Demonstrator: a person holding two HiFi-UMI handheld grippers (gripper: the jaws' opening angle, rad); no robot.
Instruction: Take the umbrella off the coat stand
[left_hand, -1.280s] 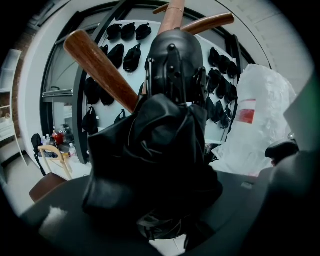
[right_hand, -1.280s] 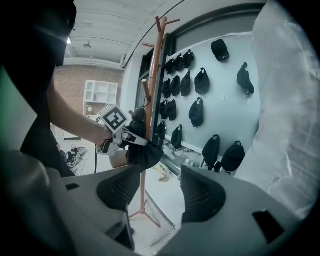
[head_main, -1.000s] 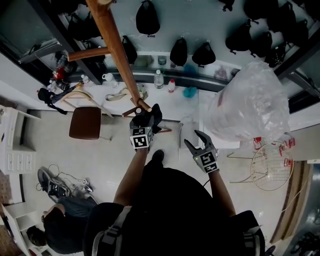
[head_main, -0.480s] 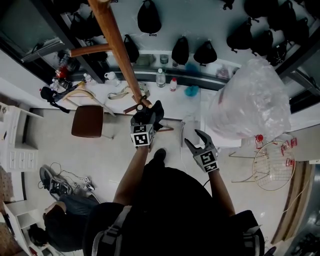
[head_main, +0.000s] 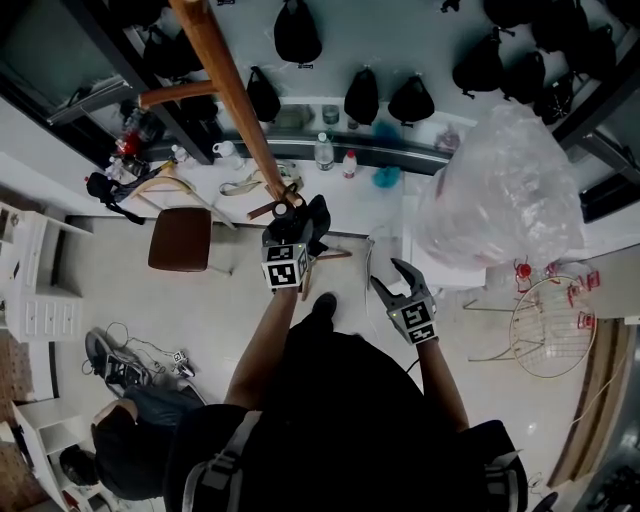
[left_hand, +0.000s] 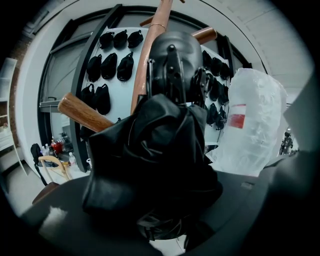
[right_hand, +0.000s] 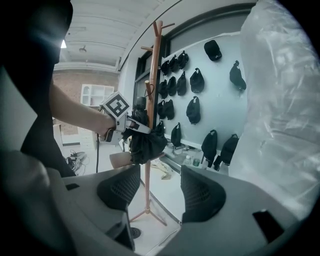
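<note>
The wooden coat stand (head_main: 232, 88) slants down from the top left of the head view. Its pole (right_hand: 152, 100) stands upright in the right gripper view. The folded black umbrella (head_main: 314, 220) sits right against that pole, and my left gripper (head_main: 298, 226) is shut on it. In the left gripper view the umbrella's fabric (left_hand: 155, 150) fills the space between the jaws and hides them, with a peg (left_hand: 82, 112) just behind. I cannot tell whether the umbrella's strap is still on a peg. My right gripper (head_main: 398, 278) is held lower right, open and empty (right_hand: 160, 190).
A big clear plastic bag (head_main: 505, 190) bulges close on the right. A brown chair (head_main: 180, 240) stands left of the stand's base. Black caps (head_main: 360, 98) hang on the far wall above a ledge with bottles (head_main: 323, 152). Another person (head_main: 120, 440) sits lower left.
My left gripper has risen slightly along the pole with the umbrella in it. The right gripper has stayed where it was, still open.
</note>
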